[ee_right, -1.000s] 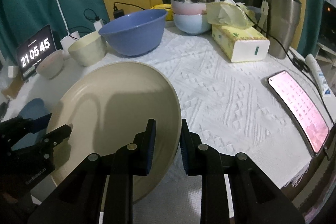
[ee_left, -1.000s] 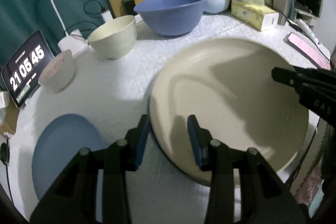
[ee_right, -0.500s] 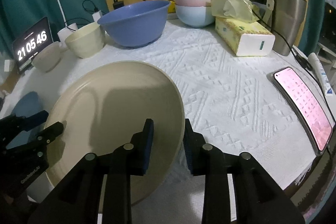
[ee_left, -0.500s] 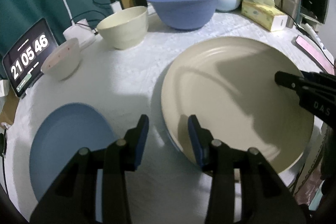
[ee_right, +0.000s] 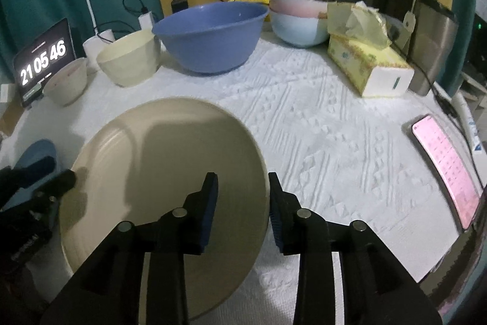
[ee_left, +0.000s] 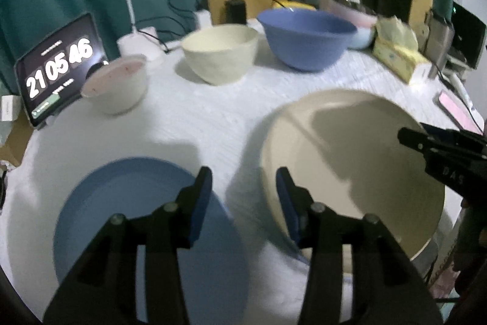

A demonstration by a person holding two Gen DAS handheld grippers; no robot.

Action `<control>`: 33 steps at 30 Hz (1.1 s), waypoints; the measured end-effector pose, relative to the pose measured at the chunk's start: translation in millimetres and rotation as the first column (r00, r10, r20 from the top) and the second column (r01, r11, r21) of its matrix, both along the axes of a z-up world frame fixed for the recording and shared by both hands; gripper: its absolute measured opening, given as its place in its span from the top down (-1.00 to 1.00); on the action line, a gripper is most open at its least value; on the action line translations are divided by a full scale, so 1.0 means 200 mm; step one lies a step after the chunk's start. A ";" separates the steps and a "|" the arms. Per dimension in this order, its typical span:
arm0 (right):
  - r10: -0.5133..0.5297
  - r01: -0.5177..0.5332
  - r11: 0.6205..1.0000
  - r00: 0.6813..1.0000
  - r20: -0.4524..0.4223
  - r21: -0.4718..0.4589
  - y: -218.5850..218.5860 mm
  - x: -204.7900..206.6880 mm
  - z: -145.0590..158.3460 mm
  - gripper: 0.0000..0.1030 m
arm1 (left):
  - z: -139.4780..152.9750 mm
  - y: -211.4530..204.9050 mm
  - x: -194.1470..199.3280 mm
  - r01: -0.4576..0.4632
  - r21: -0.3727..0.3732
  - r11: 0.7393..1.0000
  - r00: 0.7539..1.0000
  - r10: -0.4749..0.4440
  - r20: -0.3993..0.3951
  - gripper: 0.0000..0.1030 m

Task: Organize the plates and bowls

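Your left gripper has slid off the cream plate toward the blue plate, jaws wide; your right gripper has opened too, straddling the cream plate's rim.

Readable: digits "21 05 46" in large white figures on dark tablet screen, left edge of left wrist view; same reading on same tablet, left edge of right wrist view. Smaller lines above and below the digits blurred, not legible. Letters "D A S" in pale print on black body of right gripper, right edge of left wrist view. Faint pale lettering on black body of left gripper, lower left of right wrist view, too blurred to read. Pink phone screen, right of right wrist view: grid of marks, none legible. Tissue box, upper right: printed pattern only, no legible words.
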State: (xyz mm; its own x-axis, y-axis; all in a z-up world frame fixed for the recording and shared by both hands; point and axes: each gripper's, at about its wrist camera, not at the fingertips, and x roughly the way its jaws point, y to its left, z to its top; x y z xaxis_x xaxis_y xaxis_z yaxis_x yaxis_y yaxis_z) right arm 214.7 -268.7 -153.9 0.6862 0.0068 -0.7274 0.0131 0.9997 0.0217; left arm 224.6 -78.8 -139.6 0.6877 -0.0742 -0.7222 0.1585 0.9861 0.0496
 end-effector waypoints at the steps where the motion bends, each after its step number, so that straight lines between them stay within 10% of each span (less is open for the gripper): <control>1: -0.004 0.004 1.000 1.000 0.008 -0.004 0.00 0.00 0.01 0.32 | 0.02 0.02 0.00 -0.009 -0.004 1.000 1.000 0.009 0.014 0.12; 33: 0.237 -0.237 0.972 0.971 0.042 -0.002 0.52 -0.03 0.22 0.23 | 0.11 0.59 -0.18 -0.217 -0.050 0.975 0.970 0.221 0.101 0.11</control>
State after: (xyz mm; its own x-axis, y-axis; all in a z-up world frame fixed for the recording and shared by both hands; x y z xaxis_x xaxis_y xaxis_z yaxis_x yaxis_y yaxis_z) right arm 208.0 -164.5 -110.7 0.6945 0.1751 -0.6978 -0.2248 0.9742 0.0207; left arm 187.8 39.9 -117.1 0.7622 0.0605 -0.6445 -0.0659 0.9977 0.0157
